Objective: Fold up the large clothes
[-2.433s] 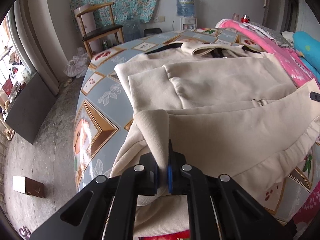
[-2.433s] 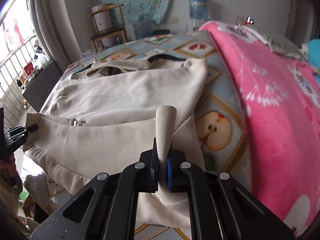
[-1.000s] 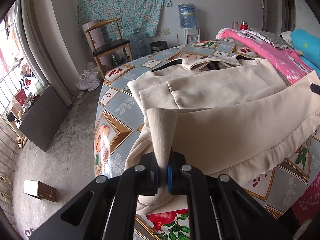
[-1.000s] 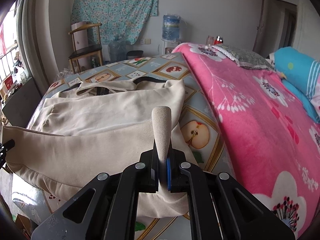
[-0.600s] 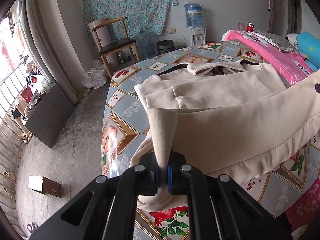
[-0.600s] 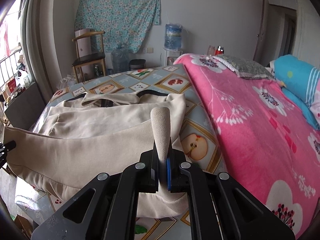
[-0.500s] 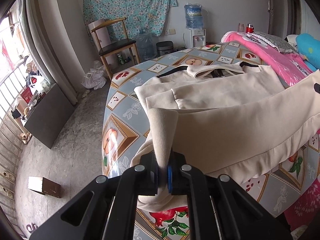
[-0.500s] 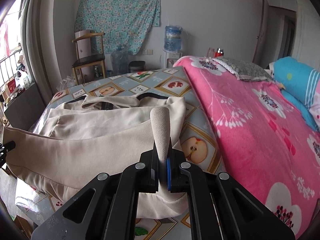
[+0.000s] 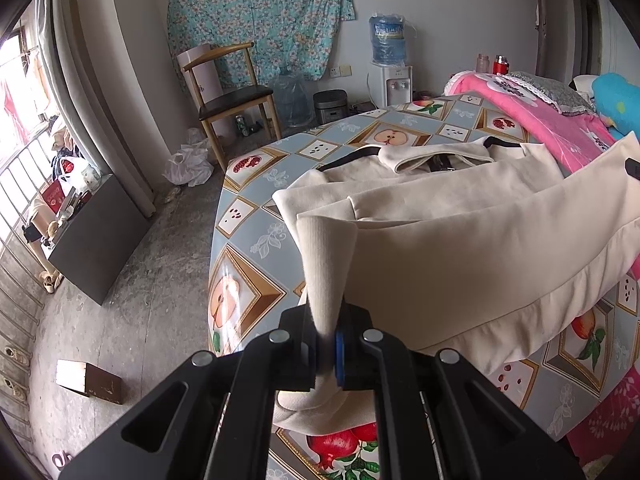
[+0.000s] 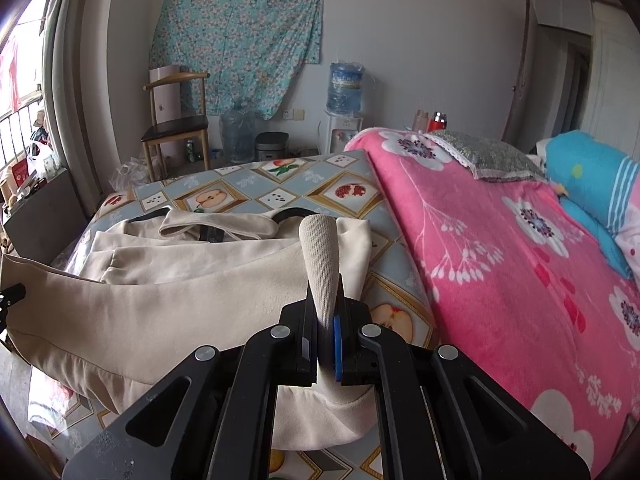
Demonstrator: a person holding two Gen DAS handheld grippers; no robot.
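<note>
left wrist view: left gripper (image 9: 328, 354) at 6 o'clock, jaws clamped on the ribbed hem corner of the cream garment (image 9: 460, 248). the ribbed band stands up out of the jaws toward 12 o'clock, so the pinch is right at the corner, likely to keep the hem edge straight for the fold. the hem hangs lifted off the fruit-print cover (image 9: 256, 216) and runs off to 3 o'clock, where a bit of the other tool shows at the frame edge. collar end lies flat on the cover at about 1 o'clock. chair (image 9: 228, 88) at 11 o'clock, water dispenser (image 9: 390, 60) at 1 o'clock.

right wrist view: right gripper (image 10: 326, 354) at 6 o'clock, also shut tight on the opposite ribbed hem corner of the cream garment (image 10: 180, 300). hem stretches to 9 o'clock, held taut between both tools, probably so the bottom half can be carried over onto the collar half at 11 o'clock. pink blanket (image 10: 500, 264) fills 3 o'clock, beside the garment, not touching it as far as visible. fold looks mid-way, hem raised, not laid.
</note>
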